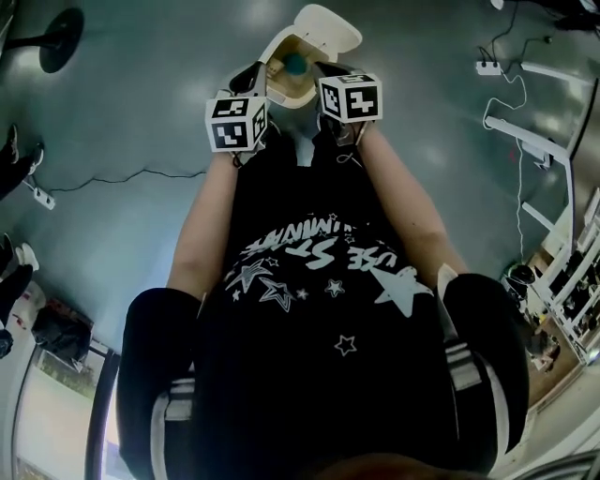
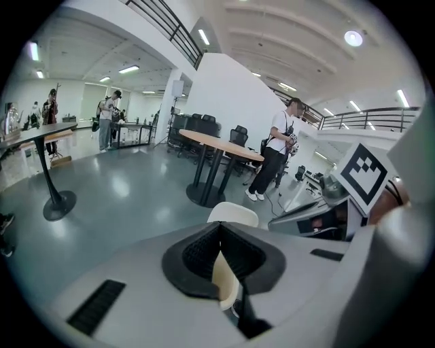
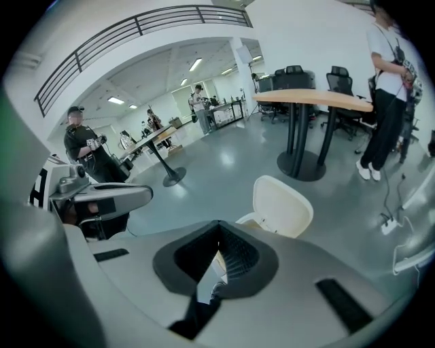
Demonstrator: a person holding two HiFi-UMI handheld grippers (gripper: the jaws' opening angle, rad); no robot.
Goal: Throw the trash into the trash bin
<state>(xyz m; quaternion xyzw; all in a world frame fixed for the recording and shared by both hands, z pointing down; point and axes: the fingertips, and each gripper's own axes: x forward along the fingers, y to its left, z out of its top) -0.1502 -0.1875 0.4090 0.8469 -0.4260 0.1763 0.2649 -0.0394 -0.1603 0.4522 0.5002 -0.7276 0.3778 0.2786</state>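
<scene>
Trash bin point(image 1: 292, 82): small, cream, held up in front of the person over the grey floor point(image 1: 141, 112). Its lid point(image 1: 328, 28) is tipped back and open. A small teal item, taken to be the trash point(image 1: 296, 63), sits inside the bin's mouth.

Left gripper point(image 1: 255, 80) is at the bin's left side and the right gripper point(image 1: 323, 73) at its right. In the left gripper view the fingers point(image 2: 197, 255) are clenched on a thin cream edge of the bin wall. In the right gripper view the fingers point(image 3: 241, 262) are pressed together with a sliver of that cream rim between them.

Handling, as judged:
- The bin looks like thin, stiff plastic, light and smooth.
- A pinch on the rim could slip or flex the wall.
- Opposite rims are the sensible hold, with both sides carried level.
- The hinged lid may flop shut if the bin is jolted.
- The teal item looks small and light and may roll if the bin tips. Its material can't be made out.

The throw itself appears done.
</scene>
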